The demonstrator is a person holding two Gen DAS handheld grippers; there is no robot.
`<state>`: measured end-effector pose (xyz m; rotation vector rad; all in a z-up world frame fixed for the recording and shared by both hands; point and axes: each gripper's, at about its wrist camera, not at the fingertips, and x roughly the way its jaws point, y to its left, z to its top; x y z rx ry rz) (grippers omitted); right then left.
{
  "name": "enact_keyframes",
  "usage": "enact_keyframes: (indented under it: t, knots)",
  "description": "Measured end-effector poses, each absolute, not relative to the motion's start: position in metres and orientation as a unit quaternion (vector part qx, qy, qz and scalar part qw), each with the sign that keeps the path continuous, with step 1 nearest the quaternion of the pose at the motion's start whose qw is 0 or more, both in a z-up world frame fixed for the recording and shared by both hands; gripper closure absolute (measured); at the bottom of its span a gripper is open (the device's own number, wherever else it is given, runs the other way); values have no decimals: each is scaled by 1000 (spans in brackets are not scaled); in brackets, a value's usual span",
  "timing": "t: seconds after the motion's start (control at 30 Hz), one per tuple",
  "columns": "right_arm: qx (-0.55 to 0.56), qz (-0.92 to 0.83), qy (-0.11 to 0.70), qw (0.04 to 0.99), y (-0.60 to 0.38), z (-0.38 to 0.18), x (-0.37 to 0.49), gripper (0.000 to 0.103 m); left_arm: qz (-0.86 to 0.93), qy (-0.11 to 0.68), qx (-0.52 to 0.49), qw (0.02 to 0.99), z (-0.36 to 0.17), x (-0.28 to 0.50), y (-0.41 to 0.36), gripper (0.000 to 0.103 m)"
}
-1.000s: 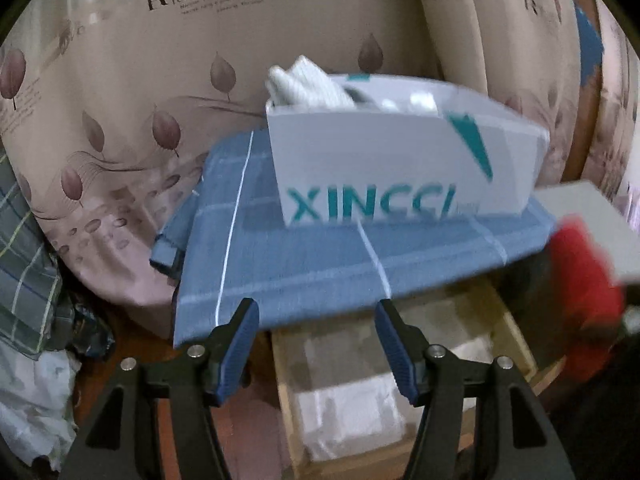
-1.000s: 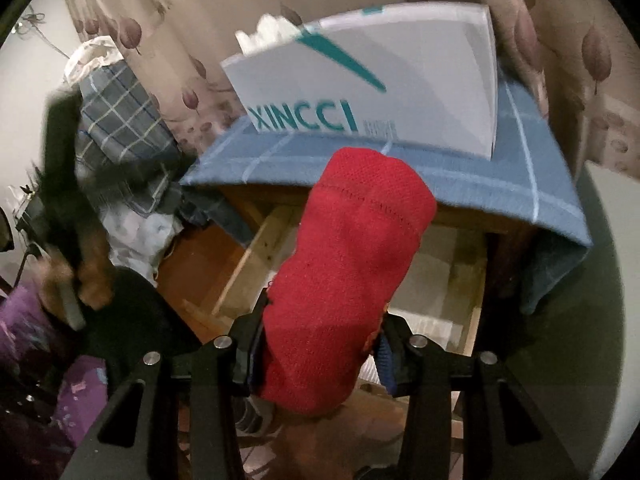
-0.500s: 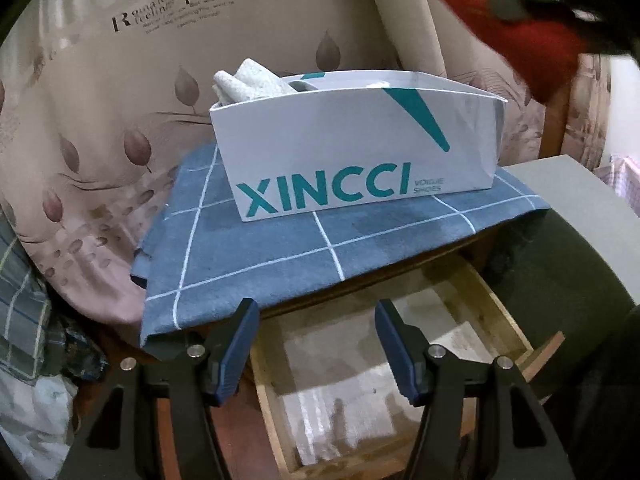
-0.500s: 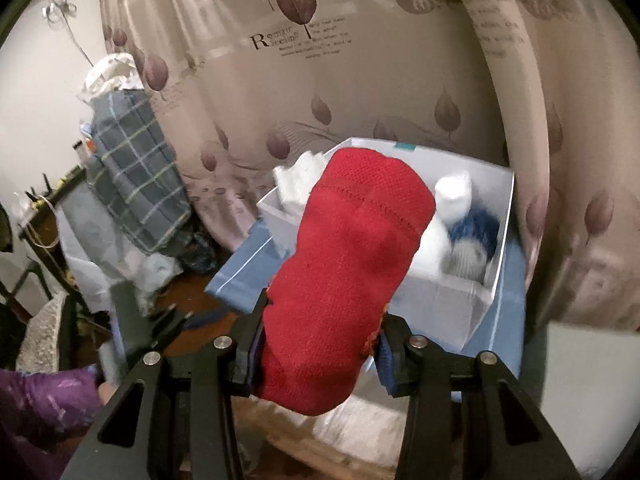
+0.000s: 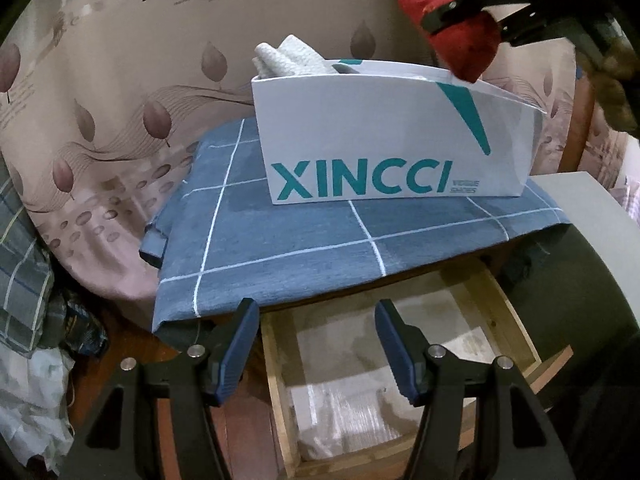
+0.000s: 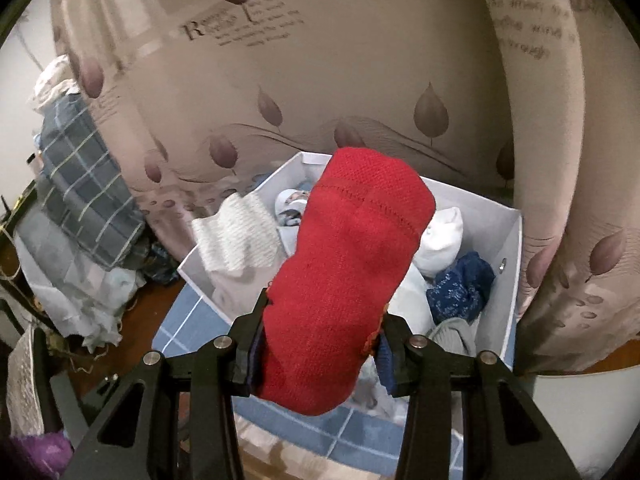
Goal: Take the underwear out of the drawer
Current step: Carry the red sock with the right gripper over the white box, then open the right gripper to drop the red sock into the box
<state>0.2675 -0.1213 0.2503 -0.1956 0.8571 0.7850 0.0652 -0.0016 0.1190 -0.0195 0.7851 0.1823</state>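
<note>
My right gripper [image 6: 320,348] is shut on a rolled red underwear [image 6: 352,272] and holds it above the open white box [image 6: 508,264]. In the left wrist view the same red underwear [image 5: 464,48] hangs over the right end of the white XINCCI box [image 5: 392,136], clamped by the right gripper [image 5: 460,12]. My left gripper [image 5: 316,348] stands open with nothing between its fingers, over the pulled-out wooden drawer [image 5: 276,376]. The drawer shows only a pale liner on its bottom.
The box stands on a blue checked cloth [image 5: 304,248] covering the cabinet top, and it holds white [image 6: 240,236], dark blue [image 6: 460,284] and grey rolled garments. A leaf-print curtain [image 6: 360,80] hangs behind. Plaid fabric and bags [image 6: 84,208] pile up at the left.
The right gripper has carried the red underwear up from the drawer front to above the white box. The left gripper has stayed open over the drawer.
</note>
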Motion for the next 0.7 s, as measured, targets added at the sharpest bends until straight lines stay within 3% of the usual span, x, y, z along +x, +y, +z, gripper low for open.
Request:
enact_keyframes:
  t: [0.53, 0.7]
  knots:
    - [-59, 334, 429, 837, -106, 211, 313, 60, 102, 393, -20, 914, 116, 69, 7, 41]
    - [-61, 329, 425, 841, -102, 206, 316, 54, 104, 395, -25, 912, 115, 71, 10, 41]
